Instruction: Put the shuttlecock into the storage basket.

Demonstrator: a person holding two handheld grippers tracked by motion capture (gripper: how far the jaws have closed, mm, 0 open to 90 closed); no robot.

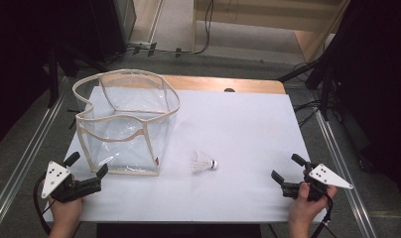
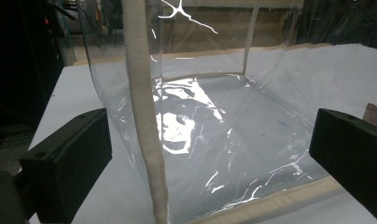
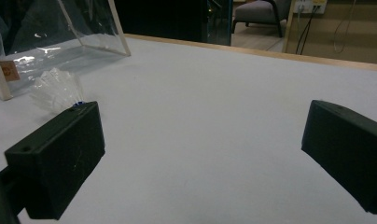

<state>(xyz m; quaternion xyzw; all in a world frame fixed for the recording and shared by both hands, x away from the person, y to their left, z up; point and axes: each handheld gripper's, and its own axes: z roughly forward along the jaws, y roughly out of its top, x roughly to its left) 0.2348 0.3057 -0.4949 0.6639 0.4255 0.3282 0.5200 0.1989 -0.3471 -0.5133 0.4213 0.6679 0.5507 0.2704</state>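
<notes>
Shuttlecock (image 1: pixel 204 162) lies on its side on the white table (image 1: pixel 248 129), between my two hands and a touch nearer my right gripper (image 1: pixel 283 174) than my left gripper (image 1: pixel 87 171). From the right one it sits at about ten o'clock in the high view, well apart, with bare table all the way. Its long axis runs roughly three to nine o'clock: the cork end points toward three, at my right hand, and the feather skirt opens toward nine, at the clear bag (image 1: pixel 124 124). In my right gripper view the feathers (image 3: pixel 56 91) peek just above my left-hand jaw, so I judge a swing toward that side would centre it. My right jaws stand wide with nothing between them. My left jaws are wide too, empty, aimed at the bag's near corner seam (image 2: pixel 147 140), just beside it. The bag stands upright, mouth open, at nine o'clock from the shuttlecock, near but not touching; nothing blocks the reach.
</notes>
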